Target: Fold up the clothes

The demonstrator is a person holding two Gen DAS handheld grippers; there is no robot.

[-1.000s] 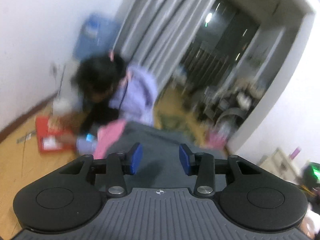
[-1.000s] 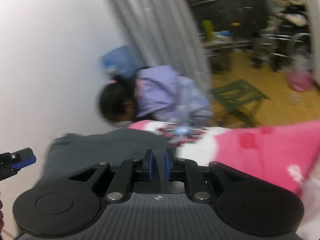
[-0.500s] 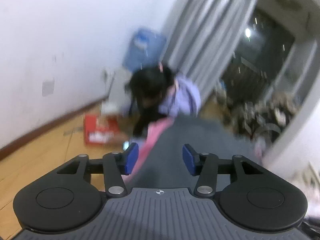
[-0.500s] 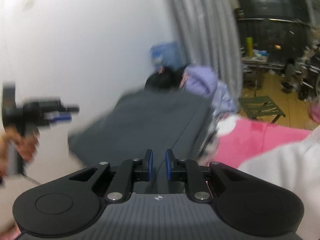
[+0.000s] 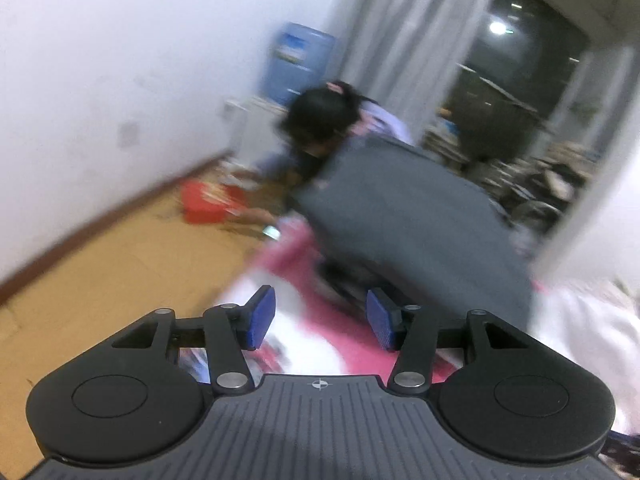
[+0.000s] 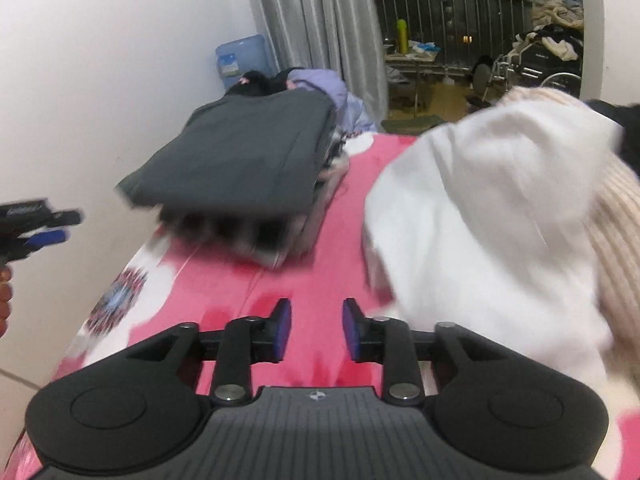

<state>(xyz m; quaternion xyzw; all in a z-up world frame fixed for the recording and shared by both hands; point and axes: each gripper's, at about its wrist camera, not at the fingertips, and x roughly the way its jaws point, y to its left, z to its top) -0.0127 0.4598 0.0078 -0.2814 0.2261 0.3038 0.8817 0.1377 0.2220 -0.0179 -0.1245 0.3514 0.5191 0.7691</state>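
Left gripper: the left gripper (image 5: 320, 322) hangs with its blue pads spread wide and nothing between them; in the right wrist view it shows at the left edge (image 6: 44, 226), held in a hand (image 6: 4, 300).
Right gripper: the right gripper (image 6: 314, 330) is parted too, jaws empty, over the near part of the pink floral bed cover (image 6: 224, 292).
Dark grey garment: the folded dark grey garment (image 6: 240, 156) lies flat on top of a stack of folded clothes (image 6: 256, 240) at the far left part of the bed cover, close to the white wall (image 6: 100, 60). It is well ahead of the right gripper and to its left, touching neither gripper. In the left wrist view the same garment (image 5: 412, 216) sits ahead and slightly right of the open pads, blurred.
White garment: a loose white garment (image 6: 480, 220) is heaped on the right side of the cover, just right of the right gripper's fingers.
Cream knit: a ribbed cream knit piece (image 6: 616, 240) lies against the white heap at the right edge.
Beyond the bed: a person in a lilac top (image 5: 332, 120) crouches on the floor by a red box (image 5: 204, 204); a blue water bottle (image 6: 240, 60) stands beside the grey curtain (image 6: 320, 20).
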